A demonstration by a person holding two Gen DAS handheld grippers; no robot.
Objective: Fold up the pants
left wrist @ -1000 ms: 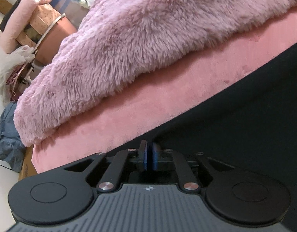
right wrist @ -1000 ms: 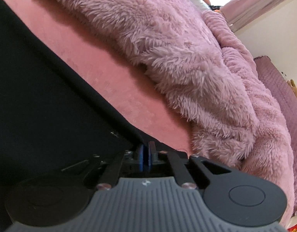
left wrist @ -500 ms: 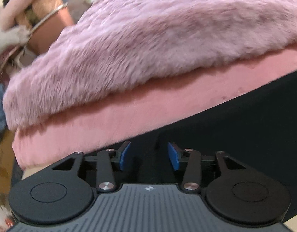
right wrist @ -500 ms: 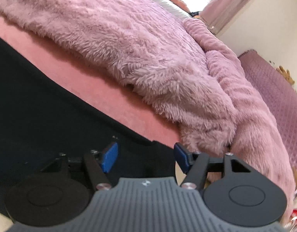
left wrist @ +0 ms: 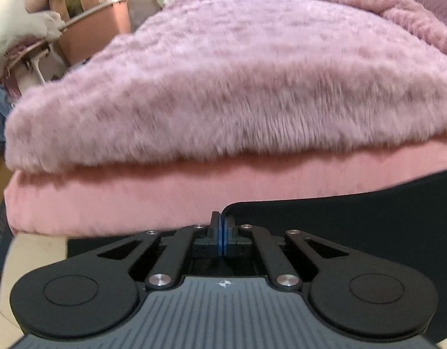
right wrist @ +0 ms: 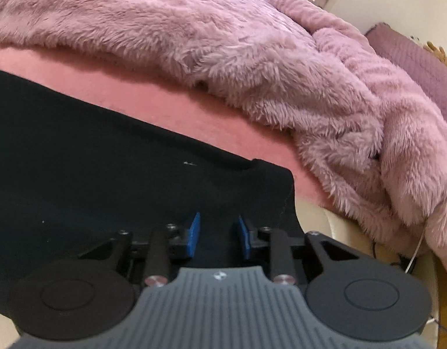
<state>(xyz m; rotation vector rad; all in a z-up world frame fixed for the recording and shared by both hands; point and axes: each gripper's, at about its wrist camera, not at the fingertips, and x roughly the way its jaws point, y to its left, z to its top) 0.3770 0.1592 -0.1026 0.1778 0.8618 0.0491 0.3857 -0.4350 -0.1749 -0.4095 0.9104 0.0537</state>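
Note:
Black pants (right wrist: 107, 160) lie flat on a pink bed sheet (right wrist: 194, 116); in the left wrist view they (left wrist: 354, 226) fill the lower right. My left gripper (left wrist: 222, 226) is shut, its blue pads pressed together at the left corner of the pants' edge; whether cloth is between them is hidden. My right gripper (right wrist: 217, 232) is open, its blue pads apart just above the pants near their right corner (right wrist: 281, 174), holding nothing.
A thick fluffy pink blanket (left wrist: 238, 72) lies heaped on the bed beyond the pants, also in the right wrist view (right wrist: 252, 43). Bags and clutter (left wrist: 49, 23) stand left of the bed. The bed's right edge and cream frame (right wrist: 345, 232) show at right.
Both grippers were shut one second ago and opened half a second ago, letting go of the pants. Now the left has shut again, the right stays open. Both have drawn back.

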